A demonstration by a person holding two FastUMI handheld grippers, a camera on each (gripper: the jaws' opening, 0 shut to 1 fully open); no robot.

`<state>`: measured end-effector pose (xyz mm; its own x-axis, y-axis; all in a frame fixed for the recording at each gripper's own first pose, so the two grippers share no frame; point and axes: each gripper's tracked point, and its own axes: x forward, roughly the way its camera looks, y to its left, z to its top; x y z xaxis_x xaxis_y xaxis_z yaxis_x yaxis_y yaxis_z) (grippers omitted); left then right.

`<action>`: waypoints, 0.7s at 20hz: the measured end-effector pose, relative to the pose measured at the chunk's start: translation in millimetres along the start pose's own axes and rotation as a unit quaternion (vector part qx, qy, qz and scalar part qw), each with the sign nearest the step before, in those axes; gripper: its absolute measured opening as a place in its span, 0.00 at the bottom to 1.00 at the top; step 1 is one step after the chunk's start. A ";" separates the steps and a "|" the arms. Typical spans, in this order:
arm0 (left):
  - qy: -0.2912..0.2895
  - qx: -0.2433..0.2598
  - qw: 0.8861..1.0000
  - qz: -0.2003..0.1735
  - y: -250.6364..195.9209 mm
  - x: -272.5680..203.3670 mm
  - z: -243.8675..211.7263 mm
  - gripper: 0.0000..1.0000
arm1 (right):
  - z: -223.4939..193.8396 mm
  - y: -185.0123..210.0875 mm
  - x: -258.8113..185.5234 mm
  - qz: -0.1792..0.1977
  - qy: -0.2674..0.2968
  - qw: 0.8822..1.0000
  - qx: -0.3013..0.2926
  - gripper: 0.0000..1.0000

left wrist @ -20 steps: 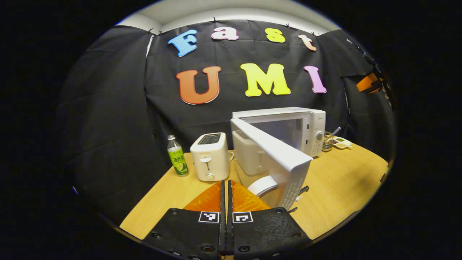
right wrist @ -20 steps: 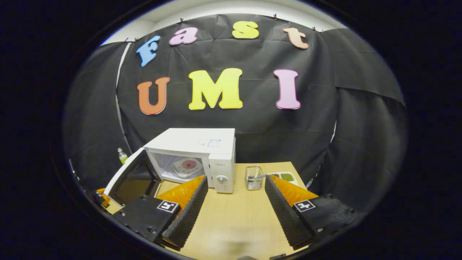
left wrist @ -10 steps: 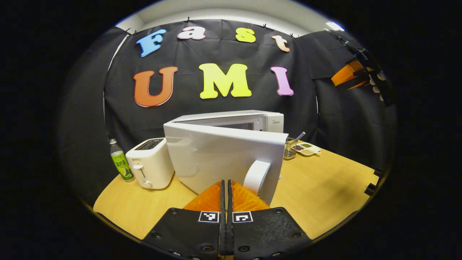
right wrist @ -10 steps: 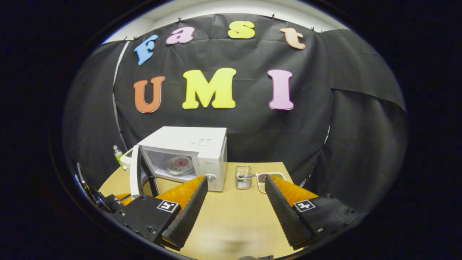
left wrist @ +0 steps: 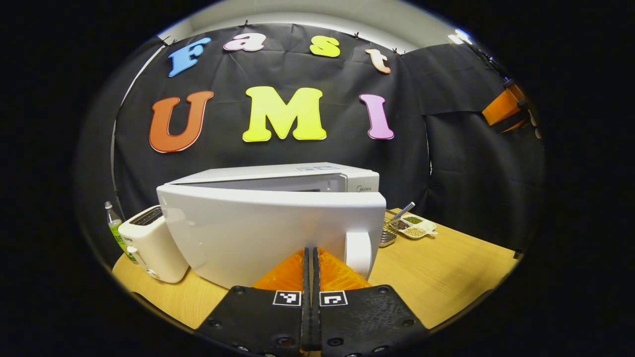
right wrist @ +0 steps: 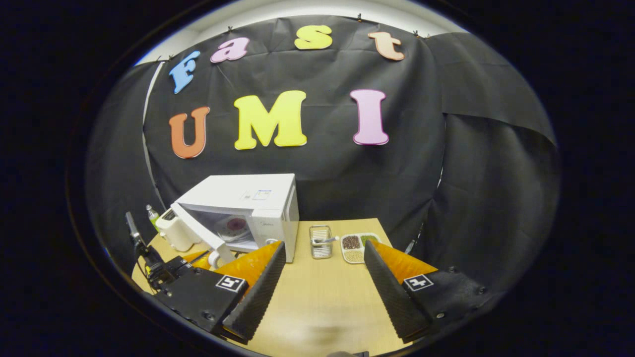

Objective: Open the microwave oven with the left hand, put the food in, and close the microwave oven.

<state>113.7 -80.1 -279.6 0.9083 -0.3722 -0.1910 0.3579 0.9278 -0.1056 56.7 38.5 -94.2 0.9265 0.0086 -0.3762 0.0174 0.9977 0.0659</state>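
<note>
In the left gripper view we look from low and close at the outer face of the microwave point(left wrist: 278, 233) door, while in the right gripper view we look from higher and farther back over the table point(right wrist: 322, 302), and both views share the microwave.

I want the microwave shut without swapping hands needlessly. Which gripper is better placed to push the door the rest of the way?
Left. The left gripper, fingers together, sits right at the half-closed microwave door beside its handle. The right gripper hangs open over bare table, apart from the door.
</note>
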 end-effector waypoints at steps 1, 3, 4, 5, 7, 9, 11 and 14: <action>0.001 -0.005 1.000 -0.002 -2.3 11.5 0.5 0.00 | 2.5 -1.6 2.1 0.000 -0.001 1.000 0.005 1.00; -0.001 -0.011 1.000 0.004 -2.5 33.6 5.9 0.00 | 4.0 -3.6 8.8 -0.001 0.001 1.000 0.010 1.00; -0.002 -0.013 1.000 0.006 -0.8 44.0 8.2 0.00 | 4.7 -2.9 12.1 0.000 0.000 1.000 0.012 1.00; -0.005 -0.012 1.000 0.008 -0.8 52.4 10.9 0.00 | 2.6 -4.6 13.9 0.000 0.002 1.000 0.011 1.00; -0.007 -0.005 1.000 0.012 0.7 65.7 13.7 0.00 | 3.7 -6.1 16.3 0.000 0.002 1.000 0.010 0.92; -0.005 -0.003 1.000 0.018 5.7 76.2 13.3 0.00 | 3.8 -6.4 18.6 0.001 0.005 1.000 0.012 1.00; -0.003 -0.007 1.000 0.024 8.4 82.6 10.3 0.00 | 1.3 -8.6 21.6 0.001 0.011 1.000 0.018 1.00; -0.002 0.001 0.999 0.033 7.3 82.1 10.1 0.00 | -2.6 -13.3 26.6 -0.001 0.016 1.000 0.022 1.00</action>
<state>193.0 -103.5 -286.2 0.9308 -0.3100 -0.1937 0.2974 0.9503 -0.0917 80.2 25.7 -107.5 0.9136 0.0092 -0.4065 0.0365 0.9938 0.1046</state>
